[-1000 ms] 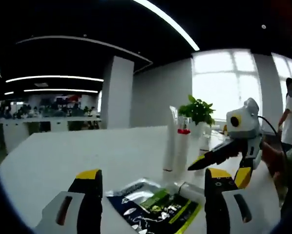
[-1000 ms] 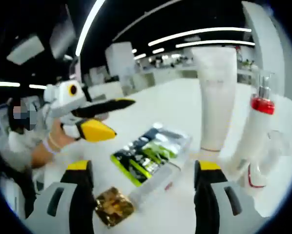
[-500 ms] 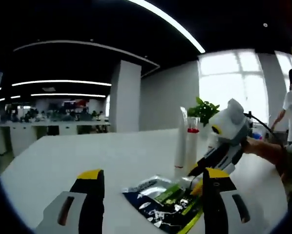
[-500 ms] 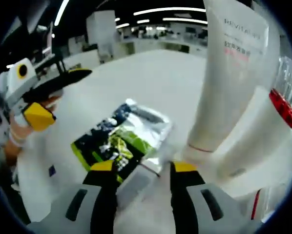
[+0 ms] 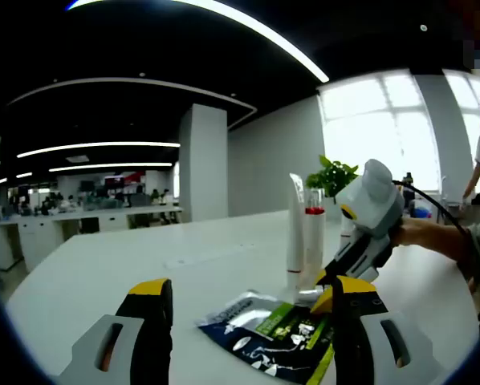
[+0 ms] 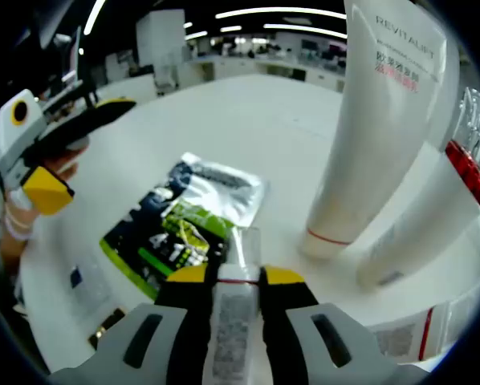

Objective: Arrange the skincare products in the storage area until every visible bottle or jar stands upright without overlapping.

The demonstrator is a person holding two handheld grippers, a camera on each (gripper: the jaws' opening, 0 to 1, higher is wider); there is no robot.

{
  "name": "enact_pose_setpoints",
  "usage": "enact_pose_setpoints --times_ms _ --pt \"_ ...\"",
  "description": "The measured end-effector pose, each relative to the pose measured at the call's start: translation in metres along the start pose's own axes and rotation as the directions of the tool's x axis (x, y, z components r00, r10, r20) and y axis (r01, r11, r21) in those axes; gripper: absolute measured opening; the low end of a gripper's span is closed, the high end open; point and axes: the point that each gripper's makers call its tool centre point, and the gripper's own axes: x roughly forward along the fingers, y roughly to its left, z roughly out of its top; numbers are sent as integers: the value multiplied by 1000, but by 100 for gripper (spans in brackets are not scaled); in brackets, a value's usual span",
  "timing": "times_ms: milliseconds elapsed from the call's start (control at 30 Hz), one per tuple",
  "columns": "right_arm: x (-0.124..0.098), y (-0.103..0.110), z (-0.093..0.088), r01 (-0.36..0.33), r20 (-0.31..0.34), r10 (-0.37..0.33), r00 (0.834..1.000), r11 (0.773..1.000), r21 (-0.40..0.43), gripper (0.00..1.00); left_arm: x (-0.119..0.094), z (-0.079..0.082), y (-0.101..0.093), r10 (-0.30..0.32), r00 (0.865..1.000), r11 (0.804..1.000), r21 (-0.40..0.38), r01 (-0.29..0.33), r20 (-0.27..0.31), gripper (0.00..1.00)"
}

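Largest in view: a broad white tabletop [image 6: 224,120], spread across the middle of the right gripper view. At upper right of that view, a tall white squeeze tube with a red band near its base [image 6: 368,136], standing on its cap, and just beside it at the right edge a slim white pump bottle with a red collar [image 6: 433,216], also upright; both untouched since a second ago. Left of centre, flat on the table, a dark blue and green foil sachet [image 6: 184,233], no different in pose from the earlier frames. At bottom centre, the change: right gripper [image 6: 227,277], wide apart a second ago, half closed half a second ago, now clamped shut on a small clear tube with a white label [image 6: 233,321], formerly lying loose beside the sachet and now between the jaws, pointing away from the camera toward the sachet. Probably lifted slightly off the table, though hard to confirm from this angle. Left gripper [image 5: 248,293], at the bottom of the left gripper view, spread wide with nothing held, hovering short of the sachet. Grasp apparently secured, so next likely step: tipping the small tube upright beside the two standing containers, clear of the sachet.
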Motion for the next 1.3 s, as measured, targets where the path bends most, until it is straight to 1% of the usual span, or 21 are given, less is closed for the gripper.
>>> enact_pose_setpoints --times_ms 200,267,300,400,567,667,767,833,867,900,933,967,1000,1067,1100,1133,1167,1200,1233,1267,1300 --pt "-1 3 -1 6 -12 -6 1000 1000 2 21 4 -6 -3 -8 1000 999 33 8 -16 84" --pt "-3 6 -2 0 -10 0 1000 1000 -1 21 5 -8 -3 -11 1000 999 32 12 -20 84" --pt "-4 7 -1 -3 -3 3 1000 1000 -1 21 5 -8 -5 -24 1000 999 22 25 -18 84" --pt "-8 10 2 -19 28 19 999 1000 6 21 6 -8 -9 -47 999 999 -5 47 -14 84" --pt "-19 16 14 -44 105 42 994 999 11 21 5 -5 -14 -78 997 997 -6 78 19 84" --pt "-29 19 23 -64 156 61 986 998 20 21 6 -4 -24 -132 991 991 -25 133 35 84" --pt "-42 21 34 -81 213 74 974 996 25 21 7 -3 -41 -207 977 976 -62 210 55 84" --pt "-52 22 41 -81 263 72 962 997 20 21 6 -4 -52 -251 966 964 -76 256 62 84" --pt "-57 24 43 -80 284 72 956 997 18 21 6 -3 -59 -280 958 955 -79 284 66 84" --pt "-64 27 49 -89 322 82 943 996 9 21 4 -4 -69 -321 945 942 -77 326 67 84" --pt "-67 27 50 -92 336 81 938 996 18 21 3 -4 -74 -343 937 934 -79 348 65 84" --pt "-74 31 56 -111 371 98 923 994 14 21 1 -5 -81 -370 927 924 -83 374 58 84" --pt "-77 33 58 -121 389 106 915 993 13 21 1 -6 -85 -378 924 921 -85 381 50 84" --pt "-85 37 65 -137 434 119 893 991 10 21 1 -6 -92 -395 918 913 -89 397 43 83" --pt "-92 42 72 -150 480 137 866 989 -11 21 1 -7 -100 -419 907 902 -98 421 43 83" --pt "-97 45 76 -163 507 145 849 987 -9 21 0 -8 -105 -440 897 890 -110 442 44 83" --pt "-102 50 79 -185 528 170 832 982 -24 21 0 -9 -111 -463 885 876 -128 465 43 83" --pt "-106 54 82 -208 554 187 811 978 -26 21 0 -11 -117 -489 871 860 -146 490 44 83" --pt "-109 57 82 -222 563 195 803 975 -21 21 -1 -13 -125 -523 851 835 -176 521 41 84" --pt "-111 61 84 -237 575 210 791 971 -29 21 -1 -13 -129 -537 842 824 -188 535 44 84" --pt "-114 67 85 -263 593 238 769 964 -46 21 -2 -12 -134 -559 827 805 -199 559 59 84"
